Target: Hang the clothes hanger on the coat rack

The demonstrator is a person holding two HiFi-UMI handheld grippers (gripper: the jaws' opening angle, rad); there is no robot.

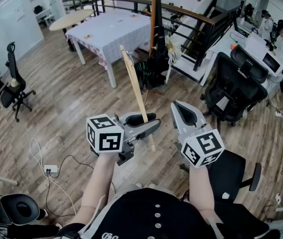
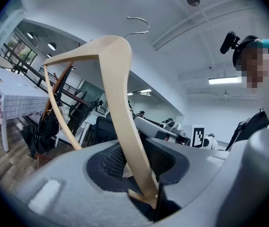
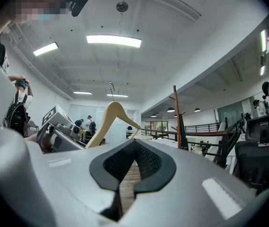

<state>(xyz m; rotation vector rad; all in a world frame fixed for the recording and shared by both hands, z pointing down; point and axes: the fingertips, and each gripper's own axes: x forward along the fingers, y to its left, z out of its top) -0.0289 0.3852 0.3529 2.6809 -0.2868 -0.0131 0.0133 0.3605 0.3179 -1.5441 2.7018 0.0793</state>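
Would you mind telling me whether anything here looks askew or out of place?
The wooden hanger is askew: the left tool pinches it near the end of one arm, so it stands on end with its hook uppermost, not level. Nothing looks spilled or damaged.

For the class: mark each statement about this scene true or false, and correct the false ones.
1. The left gripper holds the wooden hanger by one of its arms. True.
2. The hanger already hangs on the coat rack. False: it is in the left gripper, apart from the rack.
3. The right gripper holds a second hanger. False: nothing is between its jaws.
4. A cloth-covered table stands on the wooden floor. True.
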